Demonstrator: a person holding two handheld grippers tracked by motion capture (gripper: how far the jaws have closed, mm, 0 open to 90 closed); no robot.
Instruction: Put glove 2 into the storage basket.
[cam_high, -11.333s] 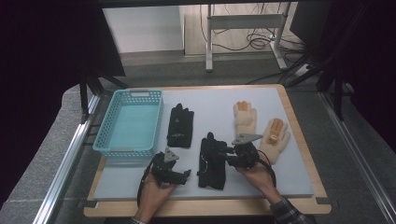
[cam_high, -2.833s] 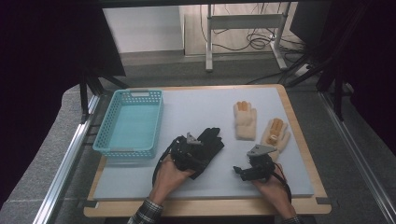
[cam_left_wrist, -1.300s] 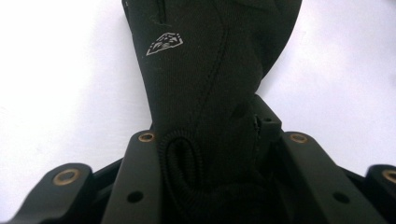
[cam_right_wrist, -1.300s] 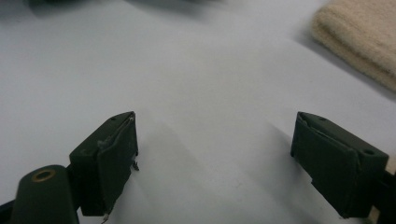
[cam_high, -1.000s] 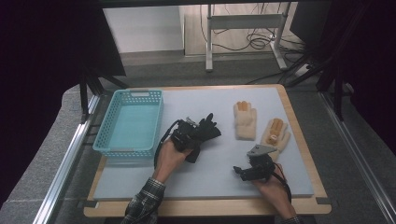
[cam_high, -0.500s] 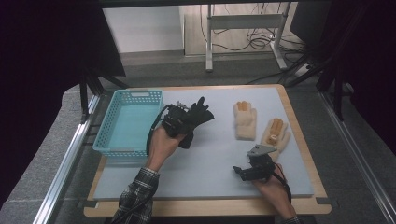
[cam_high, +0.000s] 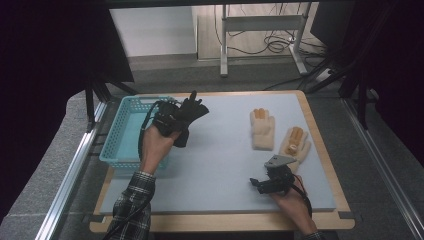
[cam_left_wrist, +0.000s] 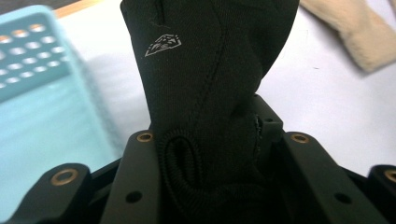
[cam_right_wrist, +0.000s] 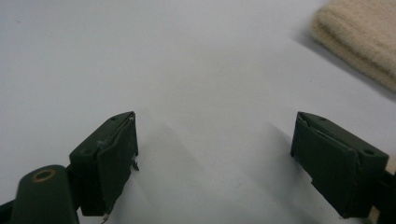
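The blue basket is the landmark here, sitting at the left end of the table with its long axis running away from the person. Just to the right of the basket's right rim, and above table level, the left gripper is clamped on the black gloves; in the left gripper view the jaws are pressed in on the bunched cuff of the black gloves, the fabric standing up between them and the fingers pointing away. In the high view those fingers fan up and to the right, away from the basket, so the long axis of the bundle leans outward from the basket while the hand itself sits almost over its right wall. The relation that matters for the coming move: the basket's open interior lies immediately to the left of the held gloves, and the left hand is far nearer to it than the right. I judge a short carry leftward over the rim would put the bundle above the basket's floor.

Further right of the basket, well apart from it, two cream gloves lie flat side by side, fingers pointing away from the person. Right of those and nearer the person, the right gripper rests low over the bare table, its jaws spread wide with nothing between them; the right gripper view has a cream cuff off to its upper right, not touched
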